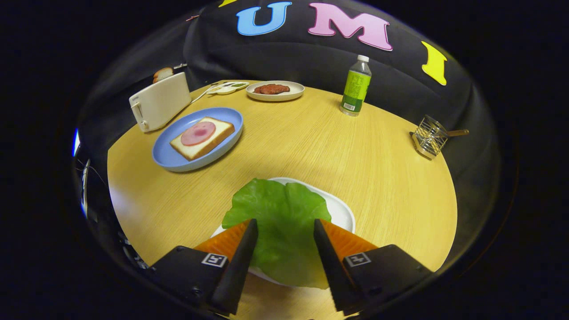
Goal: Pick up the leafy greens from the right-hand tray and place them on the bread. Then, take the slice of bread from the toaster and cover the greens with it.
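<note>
A green lettuce leaf (280,213) lies on a white tray (344,209) at the near side of the round wooden table. My gripper (285,222) is open, and the leaf spreads between its two fingers and beyond them; I see no finger pressing on it. Farther off to the left, a slice of bread topped with a round of ham (202,138) rests on a blue plate (171,158). Behind that plate stands a white toaster (160,102) with a slice of bread (162,74) sticking out of its top.
At the far side of the table are a plate with a brown patty (274,90), a small white dish (226,87) and a green bottle (355,86). A wire rack (429,138) sits near the right edge. Bare wood lies between the tray and the blue plate.
</note>
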Demonstrator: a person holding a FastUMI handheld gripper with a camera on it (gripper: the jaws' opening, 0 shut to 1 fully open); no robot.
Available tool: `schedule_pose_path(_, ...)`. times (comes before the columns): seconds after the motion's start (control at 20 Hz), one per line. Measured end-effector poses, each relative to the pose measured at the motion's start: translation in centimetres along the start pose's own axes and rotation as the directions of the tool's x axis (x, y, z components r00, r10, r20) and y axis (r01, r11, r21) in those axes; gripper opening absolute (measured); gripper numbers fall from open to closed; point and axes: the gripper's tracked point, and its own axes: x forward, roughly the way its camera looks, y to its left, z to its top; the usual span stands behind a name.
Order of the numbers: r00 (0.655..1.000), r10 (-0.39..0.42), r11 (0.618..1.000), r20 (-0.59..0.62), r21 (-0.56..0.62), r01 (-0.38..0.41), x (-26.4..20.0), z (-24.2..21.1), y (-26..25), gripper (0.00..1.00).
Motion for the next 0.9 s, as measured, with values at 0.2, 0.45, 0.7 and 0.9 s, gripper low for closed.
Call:
schedule_pose_path(0.2,0.999,0.035,0.999,-0.013,0.026,-0.035,0.13,-0.31,0.53,0.62)
schedule_pose_path(0.45,0.996,0.046,0.999,-0.072,0.006,-0.046,0.39,-0.38,0.30,0.49)
schedule_pose_path(0.7,0.996,0.033,0.999,-0.087,0.025,-0.031,0.51,-0.49,-0.03,0.13)
schedule_pose_path(0.9,0.989,0.052,0.999,-0.138,0.019,-0.050,0.35,-0.43,-0.09,0.13)
